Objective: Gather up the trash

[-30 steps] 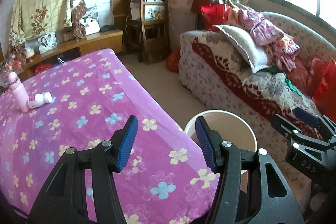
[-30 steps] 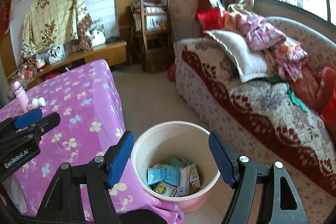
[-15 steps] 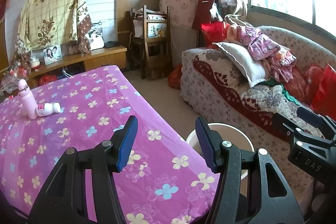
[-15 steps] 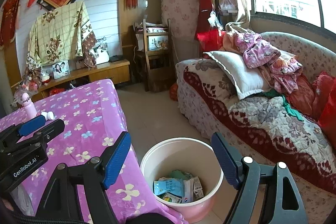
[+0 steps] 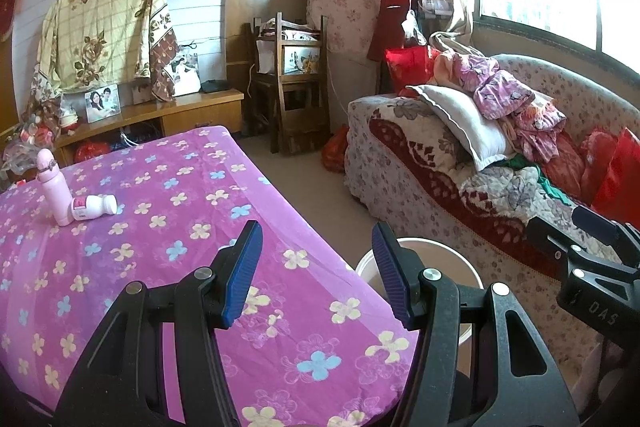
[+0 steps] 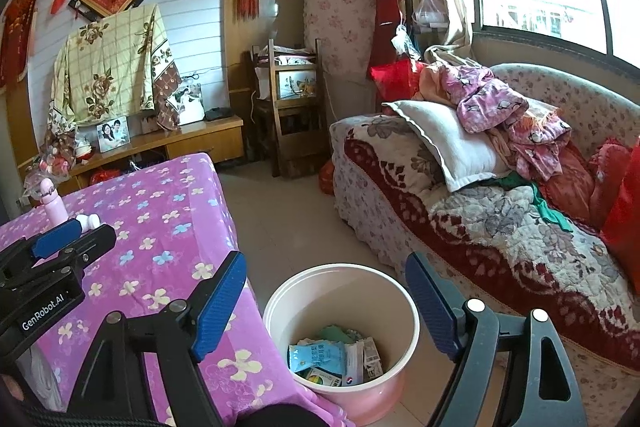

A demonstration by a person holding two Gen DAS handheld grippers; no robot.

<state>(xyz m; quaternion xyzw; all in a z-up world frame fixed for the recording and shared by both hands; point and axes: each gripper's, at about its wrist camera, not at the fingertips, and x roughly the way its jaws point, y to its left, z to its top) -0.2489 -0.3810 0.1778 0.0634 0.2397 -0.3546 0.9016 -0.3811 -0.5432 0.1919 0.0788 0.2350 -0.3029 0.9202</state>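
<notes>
A pink and white trash bin (image 6: 394,311) stands on the floor beside the table and holds blue and white wrappers (image 6: 320,355). Its rim shows in the left wrist view (image 5: 460,263). A small white bottle (image 5: 94,207) lies on the purple flowered tablecloth (image 5: 160,227) against an upright pink bottle (image 5: 54,187) at the far left; both show in the right wrist view (image 6: 56,205). My left gripper (image 5: 316,267) is open and empty above the table's near corner. My right gripper (image 6: 326,307) is open and empty above the bin.
A flowered sofa (image 6: 500,227) piled with a pillow and clothes runs along the right under the window. A wooden chair (image 6: 292,107) and a low wooden cabinet (image 6: 192,143) with photo frames stand at the back. Bare floor (image 6: 288,219) lies between table and sofa.
Both grippers have risen and tilted upward, so more of the wall and window shows and the bin sits lower in view. Both stay open and empty.
</notes>
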